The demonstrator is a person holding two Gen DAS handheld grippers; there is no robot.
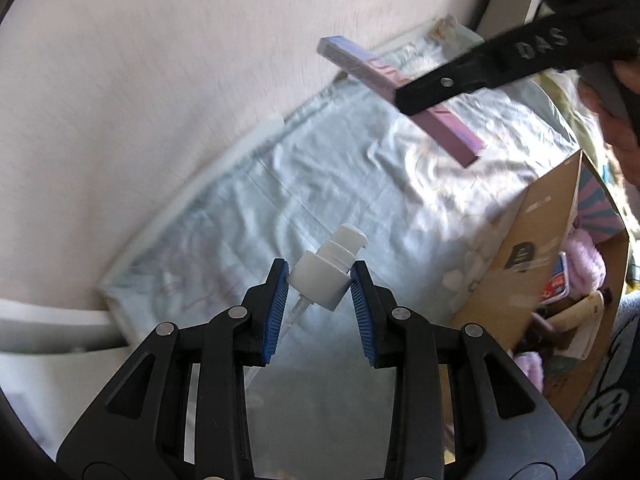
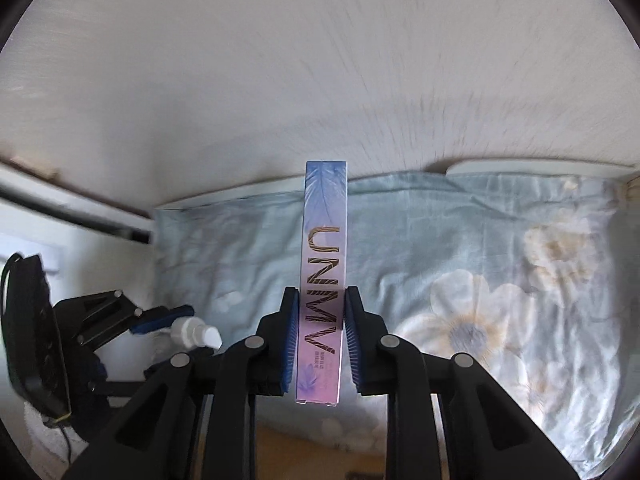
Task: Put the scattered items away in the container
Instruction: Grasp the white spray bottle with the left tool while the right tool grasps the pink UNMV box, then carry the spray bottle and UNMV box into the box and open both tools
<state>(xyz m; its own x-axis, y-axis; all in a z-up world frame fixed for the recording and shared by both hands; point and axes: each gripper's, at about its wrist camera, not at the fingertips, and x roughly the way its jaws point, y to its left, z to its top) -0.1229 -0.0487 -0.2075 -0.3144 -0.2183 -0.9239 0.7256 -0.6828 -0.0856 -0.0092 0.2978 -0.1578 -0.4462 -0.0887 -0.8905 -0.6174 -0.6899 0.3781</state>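
My left gripper (image 1: 319, 276) sits low in the middle of its own view, pointing steeply down. Its two blue pads (image 1: 276, 312) squeeze a white pump top (image 1: 328, 270) near their tips – jaws partly closed. My right gripper (image 2: 321, 308) also sits low in the middle of its view, pads pressed tight on both sides of a long thin purple box (image 2: 323, 280). In the left view, that gripper's black finger (image 1: 480, 76) pokes in from the upper right.

Home bedroom, floral bedsheet (image 2: 460, 264), white wall (image 2: 320, 80)
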